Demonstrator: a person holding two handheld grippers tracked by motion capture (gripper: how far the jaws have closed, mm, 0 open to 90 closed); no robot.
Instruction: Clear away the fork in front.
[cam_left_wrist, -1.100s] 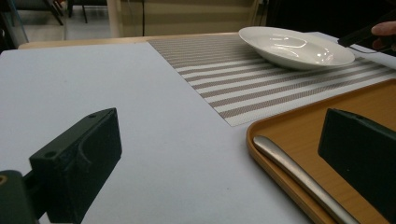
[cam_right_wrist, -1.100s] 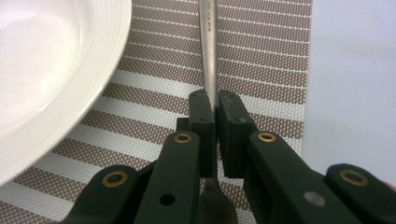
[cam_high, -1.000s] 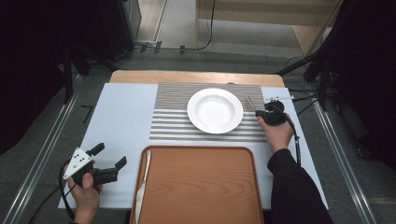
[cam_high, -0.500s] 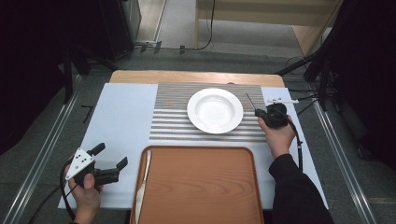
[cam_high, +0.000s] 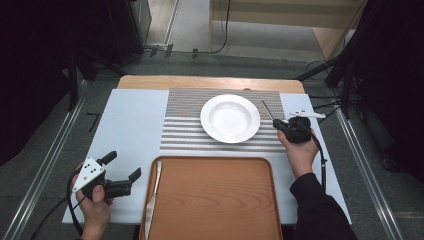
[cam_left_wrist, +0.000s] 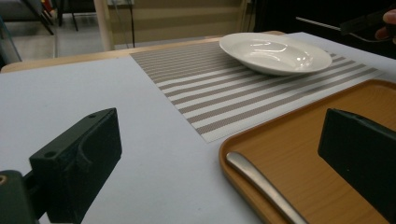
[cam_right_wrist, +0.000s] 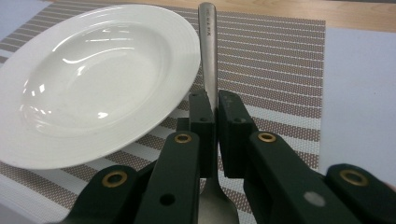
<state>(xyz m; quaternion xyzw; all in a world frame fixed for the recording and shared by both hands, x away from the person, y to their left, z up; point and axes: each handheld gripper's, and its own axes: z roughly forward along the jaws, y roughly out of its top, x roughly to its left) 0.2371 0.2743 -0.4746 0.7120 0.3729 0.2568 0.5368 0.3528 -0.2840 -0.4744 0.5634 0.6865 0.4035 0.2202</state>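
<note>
Right gripper view had the right gripper (cam_right_wrist: 212, 135) clamped on a spoon (cam_right_wrist: 208, 56), handle pointing away toward the tabletop's far edge, beside the plate (cam_right_wrist: 93, 79); left gripper (cam_high: 120, 172) open.

The right gripper (cam_right_wrist: 211, 116) clamped a metal spoon (cam_right_wrist: 208, 51) by its handle, just beside a white plate (cam_right_wrist: 88, 79) on the striped placemat (cam_right_wrist: 275, 79).
</note>
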